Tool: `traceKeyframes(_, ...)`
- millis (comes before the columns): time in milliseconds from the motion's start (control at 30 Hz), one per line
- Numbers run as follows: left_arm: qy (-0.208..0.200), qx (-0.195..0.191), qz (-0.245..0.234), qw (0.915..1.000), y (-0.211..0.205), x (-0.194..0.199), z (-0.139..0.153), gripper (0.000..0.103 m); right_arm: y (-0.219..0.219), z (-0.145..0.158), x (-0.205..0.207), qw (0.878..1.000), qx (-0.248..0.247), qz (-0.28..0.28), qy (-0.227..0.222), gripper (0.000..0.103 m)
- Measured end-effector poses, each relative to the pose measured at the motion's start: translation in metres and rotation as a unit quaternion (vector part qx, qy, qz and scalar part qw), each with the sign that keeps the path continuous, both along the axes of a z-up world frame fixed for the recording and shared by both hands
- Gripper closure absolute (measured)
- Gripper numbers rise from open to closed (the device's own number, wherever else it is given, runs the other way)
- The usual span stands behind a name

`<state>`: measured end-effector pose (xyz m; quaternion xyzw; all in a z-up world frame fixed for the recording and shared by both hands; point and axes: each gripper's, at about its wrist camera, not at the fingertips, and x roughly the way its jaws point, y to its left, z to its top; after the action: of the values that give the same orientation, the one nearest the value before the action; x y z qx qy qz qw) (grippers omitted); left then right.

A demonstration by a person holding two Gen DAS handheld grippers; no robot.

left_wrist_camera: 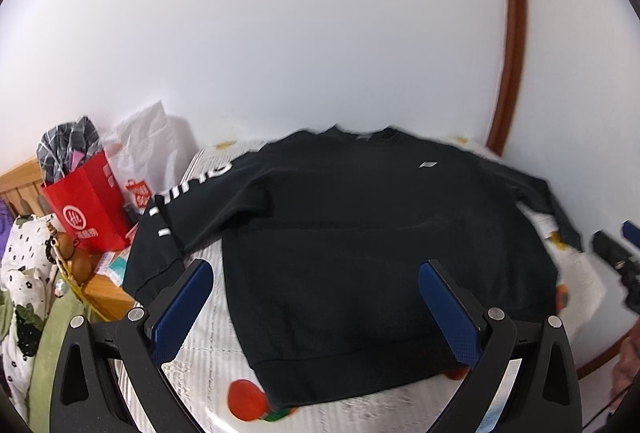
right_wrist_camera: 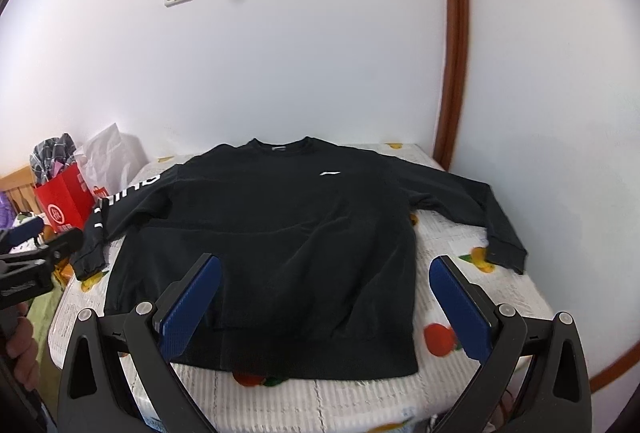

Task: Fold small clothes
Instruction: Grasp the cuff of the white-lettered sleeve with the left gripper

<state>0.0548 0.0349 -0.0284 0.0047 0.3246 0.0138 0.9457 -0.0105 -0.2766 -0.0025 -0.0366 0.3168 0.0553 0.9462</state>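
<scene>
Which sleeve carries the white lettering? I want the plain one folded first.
The sleeve with white lettering lies beside the red bag; the plain sleeve is all black.

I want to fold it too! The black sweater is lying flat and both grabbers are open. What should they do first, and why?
Probably bring the left gripper to the lettered sleeve and pinch its cuff: the sweater lies flat, sleeves spread, nothing folded.

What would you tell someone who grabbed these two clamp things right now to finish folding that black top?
Left gripper: open, empty, above the sweatshirt's hem.
Right gripper: open, empty, also near the hem.
The black sweatshirt lies flat, front up, on the fruit-print cover, both sleeves spread out.
Done: laid out only. No fold shows.
Left: probably fold the sleeves in, then fold the body.
</scene>
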Motion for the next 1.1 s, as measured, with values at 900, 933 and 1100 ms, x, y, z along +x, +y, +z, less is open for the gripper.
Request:
traceKeyframes(900,0.135,0.058,0.179,0.9727,0.155,0.127,-0.154,0.024,0.04,-0.136,0.132,0.992,-0.004,0.016,0.127,0.011)
traceKeyframes(933,0.135,0.058,0.182,0.9722,0.156,0.13,-0.155,0.032,0.041,-0.137,0.132,0.992,-0.007,0.017,0.127,0.011)
traceKeyframes(1100,0.142,0.087,0.21,0.9634,0.157,0.134,-0.153,0.086,0.041,-0.14,0.134,0.992,-0.014,0.022,0.125,0.011)
